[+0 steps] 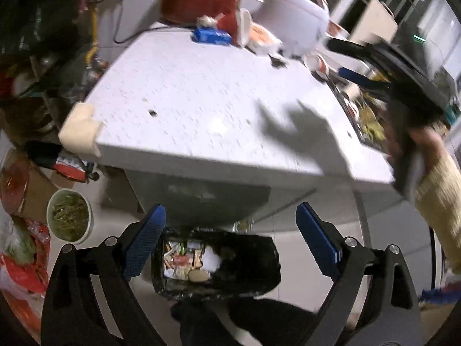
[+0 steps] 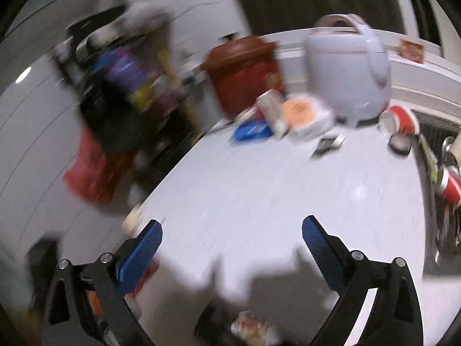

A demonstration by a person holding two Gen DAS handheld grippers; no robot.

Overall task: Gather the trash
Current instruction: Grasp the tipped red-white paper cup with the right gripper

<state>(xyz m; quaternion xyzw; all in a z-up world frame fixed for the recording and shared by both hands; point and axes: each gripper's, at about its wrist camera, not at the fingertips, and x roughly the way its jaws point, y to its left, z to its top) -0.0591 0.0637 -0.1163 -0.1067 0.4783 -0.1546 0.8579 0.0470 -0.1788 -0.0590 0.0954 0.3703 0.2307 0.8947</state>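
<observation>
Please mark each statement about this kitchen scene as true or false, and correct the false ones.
1. The left gripper is open and holds nothing. True.
2. The trash bin with the black bag is empty. False: wrappers and scraps lie in it.
3. A white rice cooker stands at the far side of the table. True.
4. The right gripper is shut on a red cup. False: it is open; the red cup lies by the cooker.

Open black trash bag (image 1: 230, 265), litter-filled, on floor
</observation>
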